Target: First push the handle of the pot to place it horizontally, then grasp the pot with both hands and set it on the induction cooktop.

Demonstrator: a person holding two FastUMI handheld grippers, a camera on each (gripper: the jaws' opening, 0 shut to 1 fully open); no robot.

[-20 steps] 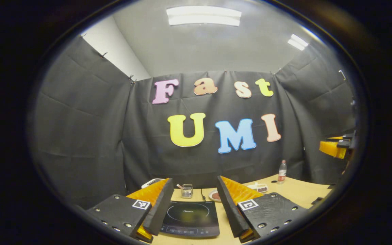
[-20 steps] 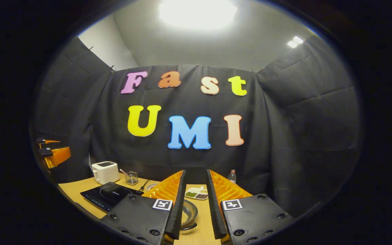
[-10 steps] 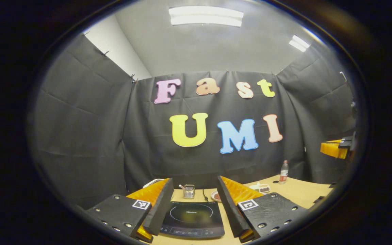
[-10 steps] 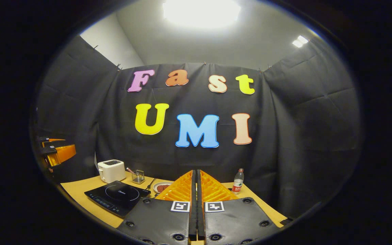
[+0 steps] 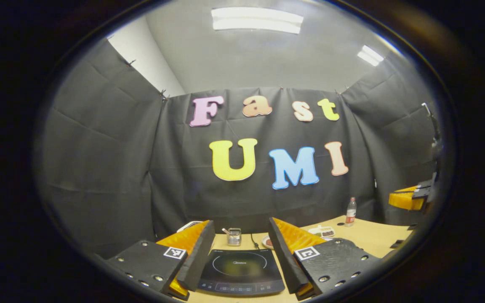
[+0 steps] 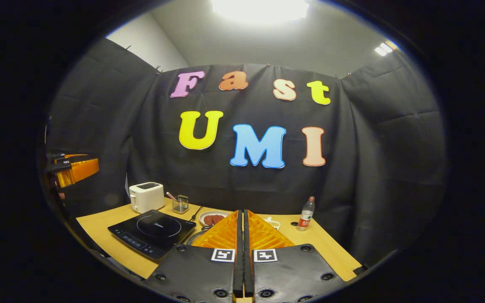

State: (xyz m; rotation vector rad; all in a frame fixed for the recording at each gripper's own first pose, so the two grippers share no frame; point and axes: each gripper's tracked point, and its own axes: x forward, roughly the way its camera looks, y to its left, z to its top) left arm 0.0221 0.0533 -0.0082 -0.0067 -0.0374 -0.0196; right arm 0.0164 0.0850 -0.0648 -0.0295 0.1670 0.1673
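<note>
Beside the induction cooktop, bare surface runs out to your near edge. Your right claw is pressed together, empty, and only a sliver of the pot shows between it and the cooktop. Your left claw stands spread wide, framing the cooktop, with nothing between its fingers.

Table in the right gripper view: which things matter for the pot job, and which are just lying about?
For the job: black glass induction cooktop; grey metal rim, probably the pot; left claw, open; right claw, shut.
Just lying about: white toaster; wire mesh holder; round plate of reddish food; clear plastic bottle; white divided tray.
</note>
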